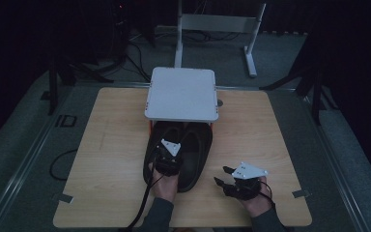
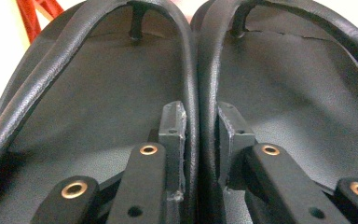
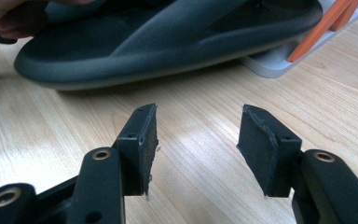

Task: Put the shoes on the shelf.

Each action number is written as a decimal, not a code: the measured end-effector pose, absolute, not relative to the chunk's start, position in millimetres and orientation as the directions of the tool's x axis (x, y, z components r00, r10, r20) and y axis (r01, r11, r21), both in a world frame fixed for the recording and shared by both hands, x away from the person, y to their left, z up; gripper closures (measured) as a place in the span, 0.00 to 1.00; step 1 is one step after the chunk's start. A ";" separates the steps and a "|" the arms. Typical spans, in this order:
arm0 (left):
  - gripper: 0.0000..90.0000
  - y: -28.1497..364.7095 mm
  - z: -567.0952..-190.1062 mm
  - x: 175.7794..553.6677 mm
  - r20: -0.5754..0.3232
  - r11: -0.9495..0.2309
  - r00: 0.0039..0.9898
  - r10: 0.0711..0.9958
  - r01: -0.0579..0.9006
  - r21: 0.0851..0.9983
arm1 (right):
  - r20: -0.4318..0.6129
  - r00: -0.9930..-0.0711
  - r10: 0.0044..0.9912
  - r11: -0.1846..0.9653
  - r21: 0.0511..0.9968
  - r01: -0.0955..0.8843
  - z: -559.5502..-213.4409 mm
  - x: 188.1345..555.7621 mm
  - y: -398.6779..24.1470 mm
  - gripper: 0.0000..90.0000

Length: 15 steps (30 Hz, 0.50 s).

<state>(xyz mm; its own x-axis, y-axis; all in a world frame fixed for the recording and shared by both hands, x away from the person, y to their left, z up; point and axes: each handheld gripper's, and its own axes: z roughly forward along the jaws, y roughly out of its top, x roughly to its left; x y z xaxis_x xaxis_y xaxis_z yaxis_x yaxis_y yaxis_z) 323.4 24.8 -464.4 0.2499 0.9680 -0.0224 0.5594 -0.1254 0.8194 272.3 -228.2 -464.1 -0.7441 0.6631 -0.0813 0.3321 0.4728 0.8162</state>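
The pair of black flip-flops (image 1: pixel 186 157) lies side by side near the middle of the wooden table (image 1: pixel 106 159), toes tucked under the white shelf (image 1: pixel 182 94) at the far edge. The left gripper (image 2: pixel 199 140) is clamped on the two inner straps (image 2: pixel 198 84), pinching them together. The right gripper (image 3: pixel 196 144) hovers over bare wood toward the near right corner, jaws apart and empty. The shelf's orange legs (image 3: pixel 324 28) seem to stand just beside the right sandal.
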 end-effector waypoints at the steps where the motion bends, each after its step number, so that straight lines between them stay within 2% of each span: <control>1: 0.83 25.1 -463.8 324.2 -0.022 -0.124 0.246 0.969 0.561 0.818 | -0.081 -0.744 0.663 0.473 0.816 0.332 -464.1 272.3 -228.2 0.51; 15: 0.83 24.5 -458.5 338.6 -0.033 -0.090 0.208 0.978 0.553 0.829 | -0.080 -0.741 0.666 0.471 0.816 0.335 -465.1 272.8 -230.3 0.51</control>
<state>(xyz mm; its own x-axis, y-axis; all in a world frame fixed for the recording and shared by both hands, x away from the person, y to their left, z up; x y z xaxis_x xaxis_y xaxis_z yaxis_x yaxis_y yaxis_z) 338.6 24.5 -458.5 0.2075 0.9777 -0.0326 0.5526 -0.0896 0.8286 272.8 -230.3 -465.1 -0.7414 0.6663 -0.0797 0.3353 0.4706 0.8162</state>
